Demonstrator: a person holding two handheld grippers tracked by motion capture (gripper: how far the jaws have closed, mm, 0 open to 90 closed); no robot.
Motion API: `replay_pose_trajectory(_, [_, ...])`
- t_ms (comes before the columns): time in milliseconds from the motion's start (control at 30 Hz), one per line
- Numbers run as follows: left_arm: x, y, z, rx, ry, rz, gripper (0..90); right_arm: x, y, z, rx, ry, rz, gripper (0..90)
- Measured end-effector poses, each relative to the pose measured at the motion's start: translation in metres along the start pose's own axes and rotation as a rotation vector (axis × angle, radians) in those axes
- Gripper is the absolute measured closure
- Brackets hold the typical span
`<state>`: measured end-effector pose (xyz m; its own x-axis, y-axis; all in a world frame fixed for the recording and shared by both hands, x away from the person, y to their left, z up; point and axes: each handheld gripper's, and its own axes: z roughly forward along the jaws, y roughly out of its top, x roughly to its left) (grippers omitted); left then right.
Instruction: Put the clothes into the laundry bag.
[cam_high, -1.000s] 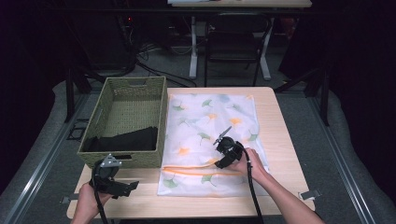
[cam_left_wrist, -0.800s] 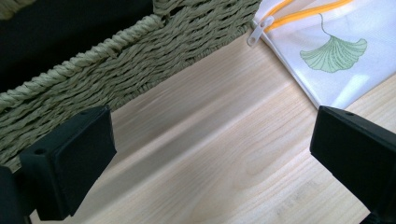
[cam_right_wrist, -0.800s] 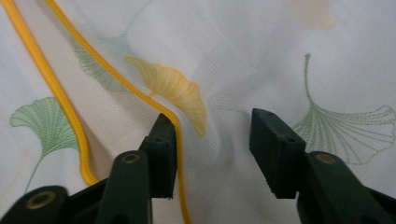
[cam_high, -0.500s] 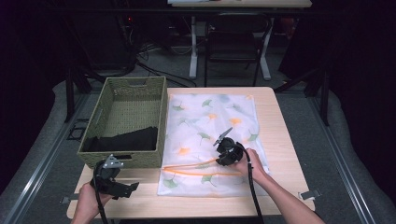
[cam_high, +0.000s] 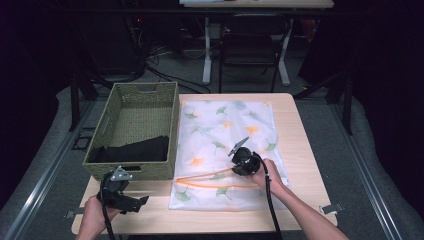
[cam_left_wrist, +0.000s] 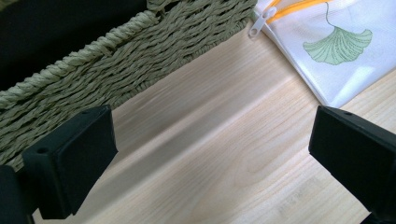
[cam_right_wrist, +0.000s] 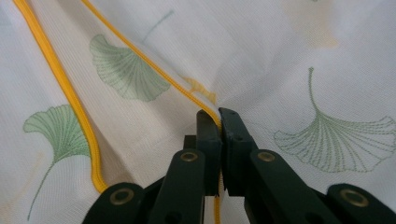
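A white mesh bag printed with green leaves lies flat on the table, its orange zipper partly parted near the front. My right gripper rests on the bag at that zipper. In the right gripper view its jaws have just been closing and are now shut on the upper orange zipper edge, pinching a fold of mesh. My left gripper sits low over the table's front left. Its jaws stand wide open over bare wood, with nothing between them.
A woven green basket stands left of the bag, with black cloth in its near end. Its wall is just ahead of the left gripper. The bag's white zipper pull lies by the basket's corner. Bare wood runs along the right edge.
Both hands stay where they were. The right gripper's jaws have drawn together on the bag's zipper edge. The bag and the basket lie as before.
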<state>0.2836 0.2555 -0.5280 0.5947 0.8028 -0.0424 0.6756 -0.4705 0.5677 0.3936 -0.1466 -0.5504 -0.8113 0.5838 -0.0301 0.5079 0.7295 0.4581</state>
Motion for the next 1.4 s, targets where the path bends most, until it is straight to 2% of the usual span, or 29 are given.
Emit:
replay_pose_trajectory(100, [0.000,0.000,0.001,0.011,-0.011,0.010,0.8,0.000,0.002,-0.004,-0.015,-0.002,-0.013,87.6])
replay_pose_trajectory(433, [-0.001,0.000,0.001,0.026,-0.003,0.026,0.9,0.002,0.005,-0.019,-0.068,-0.020,-0.017,87.7])
replay_pose_trajectory(700, [-0.003,0.001,0.000,0.026,-0.007,0.030,1.0,0.002,0.008,-0.036,-0.134,-0.044,-0.035,88.3])
replay_pose_trajectory(900, [-0.004,0.001,0.000,0.029,-0.004,0.048,1.2,0.003,0.010,-0.045,-0.166,-0.041,-0.029,88.3])
replay_pose_trajectory(1033, [-0.006,0.001,0.000,0.031,-0.011,0.099,0.6,0.005,0.011,-0.051,-0.190,-0.035,-0.033,88.4])
replay_pose_trajectory(1067, [-0.006,0.001,0.000,0.031,-0.011,0.099,0.3,0.005,0.011,-0.051,-0.190,-0.035,-0.033,88.4])
replay_pose_trajectory(1100, [-0.007,0.001,-0.002,0.022,-0.017,0.123,0.3,0.005,0.011,-0.050,-0.189,-0.029,-0.032,88.4])
replay_pose_trajectory(1133, [-0.007,0.001,-0.002,0.022,-0.017,0.123,0.3,0.005,0.011,-0.050,-0.189,-0.029,-0.032,88.4])
replay_pose_trajectory(1167, [-0.007,0.002,-0.005,0.014,-0.011,0.148,0.3,0.004,0.011,-0.051,-0.190,-0.027,-0.035,88.4])
replay_pose_trajectory(1200, [-0.007,0.002,-0.005,0.014,-0.011,0.148,0.3,0.004,0.011,-0.051,-0.190,-0.028,-0.037,88.4])
replay_pose_trajectory(1267, [-0.007,0.003,-0.008,0.021,-0.027,0.191,0.3,0.004,0.011,-0.051,-0.191,-0.029,-0.041,88.4])
replay_pose_trajectory(1400, [-0.006,0.006,-0.011,0.039,-0.046,0.222,0.1,0.005,0.011,-0.051,-0.194,-0.023,-0.037,88.4])
